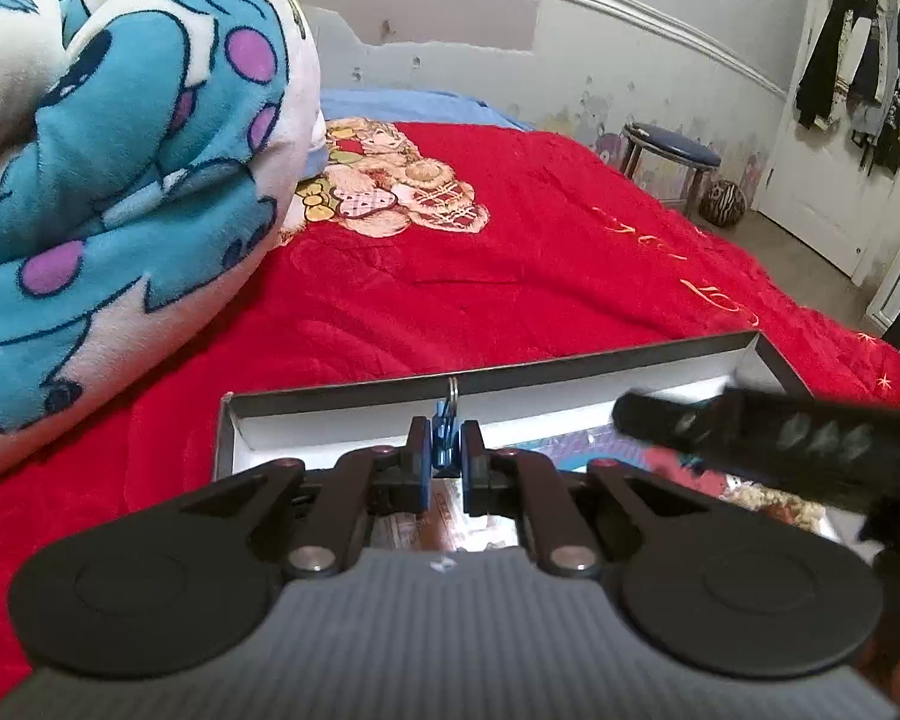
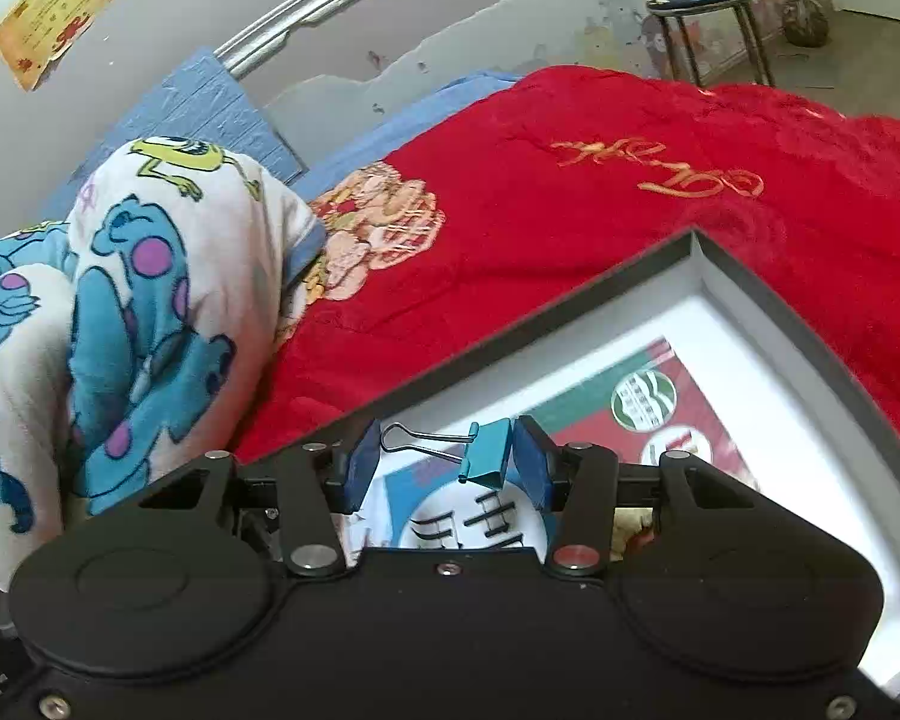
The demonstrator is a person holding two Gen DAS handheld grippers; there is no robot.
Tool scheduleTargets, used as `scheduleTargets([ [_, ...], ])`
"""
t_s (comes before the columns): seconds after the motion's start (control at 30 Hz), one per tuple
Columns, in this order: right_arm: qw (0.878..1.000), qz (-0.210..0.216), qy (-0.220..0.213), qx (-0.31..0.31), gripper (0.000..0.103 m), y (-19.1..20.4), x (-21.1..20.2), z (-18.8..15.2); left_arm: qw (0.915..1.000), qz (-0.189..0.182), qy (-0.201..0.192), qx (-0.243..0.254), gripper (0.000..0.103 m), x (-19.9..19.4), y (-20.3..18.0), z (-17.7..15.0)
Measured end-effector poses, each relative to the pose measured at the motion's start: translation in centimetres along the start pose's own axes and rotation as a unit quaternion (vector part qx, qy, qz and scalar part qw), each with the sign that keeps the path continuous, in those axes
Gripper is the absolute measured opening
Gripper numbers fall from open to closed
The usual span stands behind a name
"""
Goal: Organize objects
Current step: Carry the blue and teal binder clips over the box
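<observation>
Both grippers are over the box [image 2: 768, 324] on the red bedspread [image 1: 510, 276], and each has a binder clip in play. The left gripper [image 1: 446, 450] is pinched nearly closed on a blue binder clip [image 1: 446, 441], wire loop poking up just at the far wall of the box. The right gripper [image 2: 450, 462] sits wider, its jaws partly apart, with a teal binder clip [image 2: 486, 450] lying between the pads and resting against the right pad; whether it is truly squeezed I cannot tell. Its wire handle sticks out toward the left pad.

Below the right gripper the box floor shows printed cards or packets [image 2: 636, 402]. My read: the clips are going into the box. To do it well, lower each clip close to the floor before letting go, so it doesn't bounce or skid onto the bedspread. Keep the two grippers apart; in the left view the right one blurs across very near. The rolled cartoon blanket [image 1: 120, 180] lies well clear.
</observation>
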State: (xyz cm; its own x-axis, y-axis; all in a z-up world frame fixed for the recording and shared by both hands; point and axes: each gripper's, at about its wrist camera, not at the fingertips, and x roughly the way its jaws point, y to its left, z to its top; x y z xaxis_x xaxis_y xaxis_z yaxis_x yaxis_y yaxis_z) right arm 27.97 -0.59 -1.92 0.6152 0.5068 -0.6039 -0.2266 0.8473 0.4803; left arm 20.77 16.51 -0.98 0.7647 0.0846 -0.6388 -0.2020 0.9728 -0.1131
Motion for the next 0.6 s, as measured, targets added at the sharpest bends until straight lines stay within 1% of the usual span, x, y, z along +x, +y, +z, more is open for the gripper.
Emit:
scheduleTargets([
  [0.07,1.0,-0.002,0.007,-0.001,0.047,0.0,0.3,-0.4,1.0,0.004,-0.002,0.003,0.012,-0.3,-0.1,0.0],
  [0.17,1.0,0.001,0.012,-0.006,0.047,0.2,0.5,-0.9,0.9998,0.009,0.007,0.013,0.012,-0.3,-0.1,-0.1],
  [0.3,1.0,-0.004,0.016,-0.009,0.047,0.2,0.9,-1.4,1.0,0.004,0.007,0.005,0.012,-0.3,0.0,0.0],
  [0.47,1.0,-0.002,0.012,-0.012,0.047,0.3,0.9,-1.4,0.9997,-0.006,0.012,0.022,0.013,-0.2,-0.5,0.0],
  [0.6,1.0,0.001,0.012,0.0,0.047,-0.2,0.9,-1.3,0.9993,-0.01,0.018,0.031,0.013,-0.2,-0.8,-0.1],
])
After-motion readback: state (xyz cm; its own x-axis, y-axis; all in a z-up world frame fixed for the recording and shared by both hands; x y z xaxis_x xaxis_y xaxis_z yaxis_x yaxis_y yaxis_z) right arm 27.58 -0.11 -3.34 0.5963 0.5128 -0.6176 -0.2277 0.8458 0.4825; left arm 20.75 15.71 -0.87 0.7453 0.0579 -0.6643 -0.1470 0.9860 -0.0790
